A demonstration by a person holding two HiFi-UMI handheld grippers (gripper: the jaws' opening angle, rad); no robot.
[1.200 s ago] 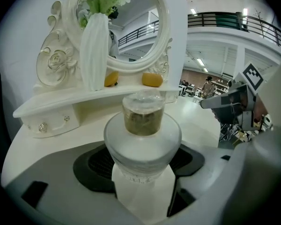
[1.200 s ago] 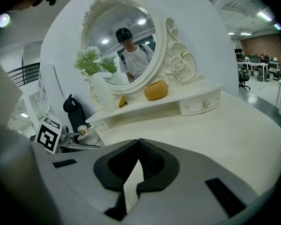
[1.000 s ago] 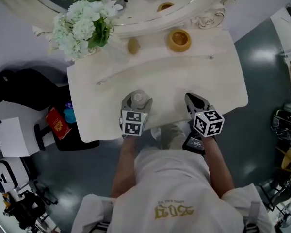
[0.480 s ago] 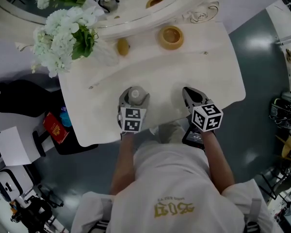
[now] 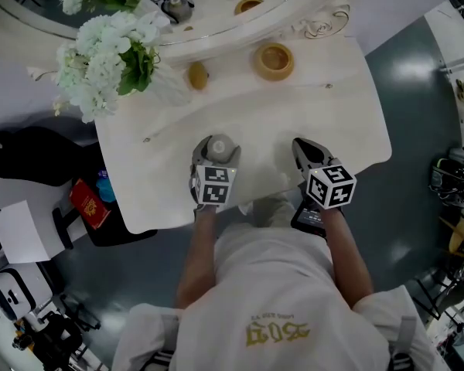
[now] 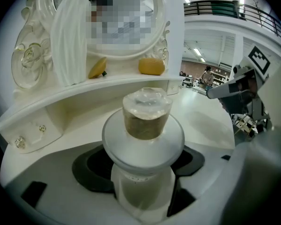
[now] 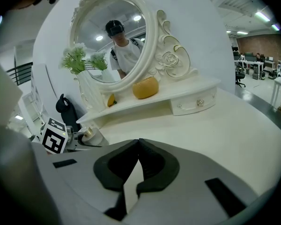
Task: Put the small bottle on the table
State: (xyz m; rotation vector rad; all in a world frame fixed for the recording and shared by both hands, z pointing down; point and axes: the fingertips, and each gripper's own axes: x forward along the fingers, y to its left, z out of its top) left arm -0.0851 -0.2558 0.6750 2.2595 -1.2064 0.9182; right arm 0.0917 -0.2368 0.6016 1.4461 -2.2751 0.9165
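A small clear bottle (image 6: pixel 144 139) with a wide white collar and a brownish stopper stands upright between the jaws of my left gripper (image 5: pixel 215 154), which is shut on its body. In the head view the small bottle (image 5: pixel 220 147) is over the near middle of the white dressing table (image 5: pixel 348 114); whether its base touches the top is hidden. My right gripper (image 5: pixel 309 154) hovers over the table's near right part, shut with nothing in it, its jaw tips meeting in the right gripper view (image 7: pixel 139 141).
At the back of the table stand a white vase of flowers (image 5: pixel 112 56), a small yellow piece (image 5: pixel 196 74), an amber round jar (image 5: pixel 273 59) and an oval mirror (image 7: pixel 113 41). A black bag (image 5: pixel 31 154) and a red packet (image 5: pixel 88 203) lie left of the table.
The view has shifted slightly. My left gripper with the bottle has moved a little forward over the table; the right gripper has stayed where it was.
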